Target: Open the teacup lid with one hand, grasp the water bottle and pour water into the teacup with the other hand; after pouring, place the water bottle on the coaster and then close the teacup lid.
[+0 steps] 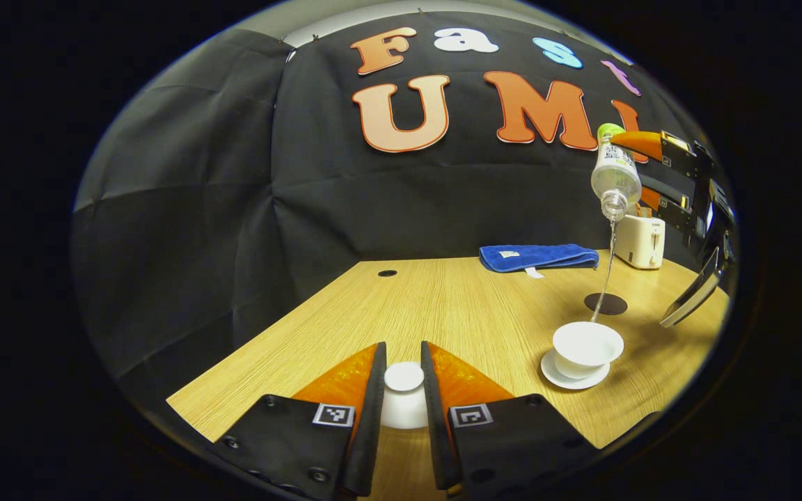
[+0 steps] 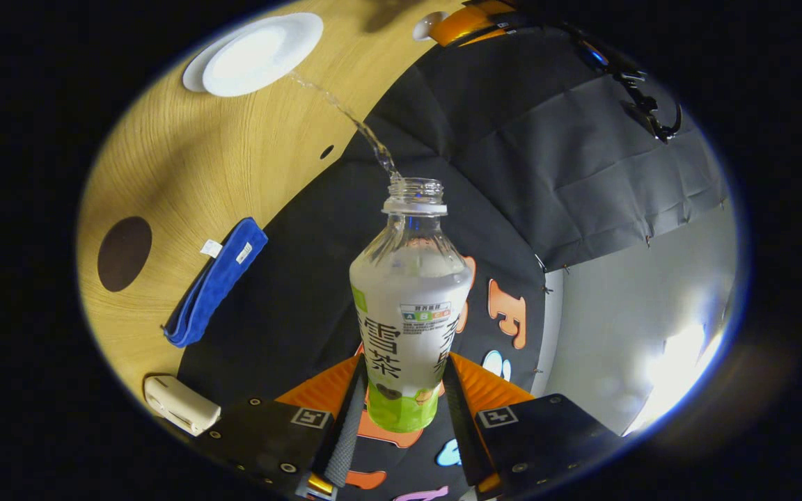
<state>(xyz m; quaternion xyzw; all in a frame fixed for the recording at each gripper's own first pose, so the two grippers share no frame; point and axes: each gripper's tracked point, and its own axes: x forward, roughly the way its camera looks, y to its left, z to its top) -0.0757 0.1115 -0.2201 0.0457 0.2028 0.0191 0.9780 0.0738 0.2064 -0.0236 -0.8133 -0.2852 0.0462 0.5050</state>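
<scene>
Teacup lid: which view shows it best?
Left gripper view: the teacup lid sits close up between the left tongs, knob up, both fingers against it. Right gripper view shows it as a tiny white spot at the top edge, beside the far tongs.

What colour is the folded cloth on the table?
The cloth is blue with a small white tag, clearest in the right gripper view.

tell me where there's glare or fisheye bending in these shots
Left gripper view: the table edges bow with the fisheye, and lighting is even and sharp. Right gripper view: a blown-out bright patch on the pale wall at lower right, and the bottle looms large and stretched.
</scene>
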